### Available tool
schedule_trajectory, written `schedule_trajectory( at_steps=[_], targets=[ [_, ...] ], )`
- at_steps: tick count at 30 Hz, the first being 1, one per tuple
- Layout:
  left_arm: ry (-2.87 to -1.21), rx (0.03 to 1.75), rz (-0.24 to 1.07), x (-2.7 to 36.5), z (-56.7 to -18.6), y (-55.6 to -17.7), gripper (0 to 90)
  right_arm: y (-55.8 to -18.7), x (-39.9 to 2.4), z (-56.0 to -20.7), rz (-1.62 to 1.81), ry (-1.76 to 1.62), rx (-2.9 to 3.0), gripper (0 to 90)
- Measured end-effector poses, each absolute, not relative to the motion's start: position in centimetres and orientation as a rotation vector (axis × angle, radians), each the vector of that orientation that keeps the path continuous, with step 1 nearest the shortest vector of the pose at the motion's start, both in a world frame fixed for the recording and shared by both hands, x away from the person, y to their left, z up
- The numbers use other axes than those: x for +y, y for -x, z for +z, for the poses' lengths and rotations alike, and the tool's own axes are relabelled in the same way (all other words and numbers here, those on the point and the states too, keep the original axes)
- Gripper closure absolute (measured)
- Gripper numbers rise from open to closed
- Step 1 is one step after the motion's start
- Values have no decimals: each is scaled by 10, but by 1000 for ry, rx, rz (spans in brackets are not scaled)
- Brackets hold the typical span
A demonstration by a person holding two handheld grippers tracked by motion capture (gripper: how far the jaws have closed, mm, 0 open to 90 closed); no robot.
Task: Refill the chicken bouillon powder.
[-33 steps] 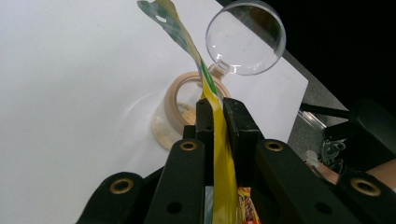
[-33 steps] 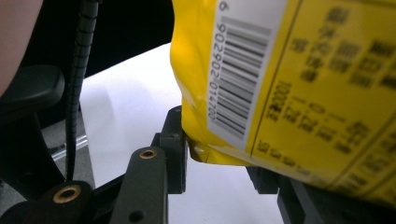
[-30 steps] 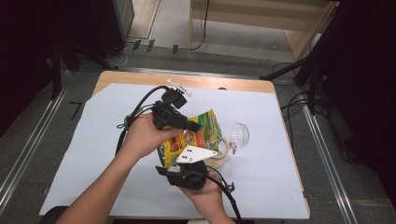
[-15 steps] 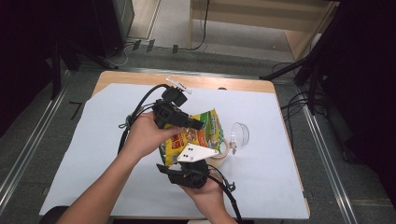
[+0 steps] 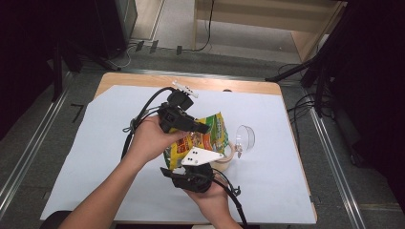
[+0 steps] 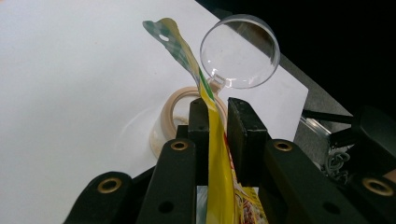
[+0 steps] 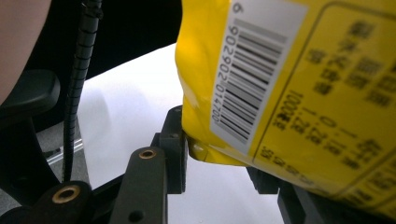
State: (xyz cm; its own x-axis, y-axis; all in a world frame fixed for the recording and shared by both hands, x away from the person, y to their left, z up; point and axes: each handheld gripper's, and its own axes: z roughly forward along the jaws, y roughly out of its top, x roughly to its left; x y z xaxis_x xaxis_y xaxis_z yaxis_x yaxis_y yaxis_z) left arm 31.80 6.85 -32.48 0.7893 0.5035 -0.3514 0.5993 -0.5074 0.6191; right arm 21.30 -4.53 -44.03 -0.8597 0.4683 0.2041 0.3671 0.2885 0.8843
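Observation:
A yellow snack bag is held up over the white sheet between both grippers. My left gripper is shut on the bag's upper edge; in the left gripper view its jaws pinch the thin yellow film. My right gripper, under its grey plate, holds the bag's lower corner. In the right gripper view the barcode side of the bag sits between the jaws. A small jar with a beige rim stands just right of the bag, its clear round lid hinged open. The left gripper view also shows the rim and lid.
A white sheet covers most of the wooden table. Black cables trail from both grippers over the sheet. Metal floor rails run along both sides of the table, and dark equipment and wooden furniture stand beyond its far edge.
The left gripper and the bag's top have shifted slightly right, toward the jar. The right gripper has stayed where it was.

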Motion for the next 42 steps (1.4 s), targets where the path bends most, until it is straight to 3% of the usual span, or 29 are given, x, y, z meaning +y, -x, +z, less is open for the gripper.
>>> schedule_trajectory(
  at_steps=[20, 28, 42],
  targets=[
    [-2198, 799, -151, 68, -322, -315, 794, -215, -44, -442, 1622, -778, 2442, 625],
    [-2215, 793, -140, 67, -320, -313, 832, -216, -44, -444, 1622, -798, 2456, 682],
    [-2211, 819, -200, 69, -323, -325, 839, -213, -43, -437, 1631, -794, 2457, 681]
  ],
)
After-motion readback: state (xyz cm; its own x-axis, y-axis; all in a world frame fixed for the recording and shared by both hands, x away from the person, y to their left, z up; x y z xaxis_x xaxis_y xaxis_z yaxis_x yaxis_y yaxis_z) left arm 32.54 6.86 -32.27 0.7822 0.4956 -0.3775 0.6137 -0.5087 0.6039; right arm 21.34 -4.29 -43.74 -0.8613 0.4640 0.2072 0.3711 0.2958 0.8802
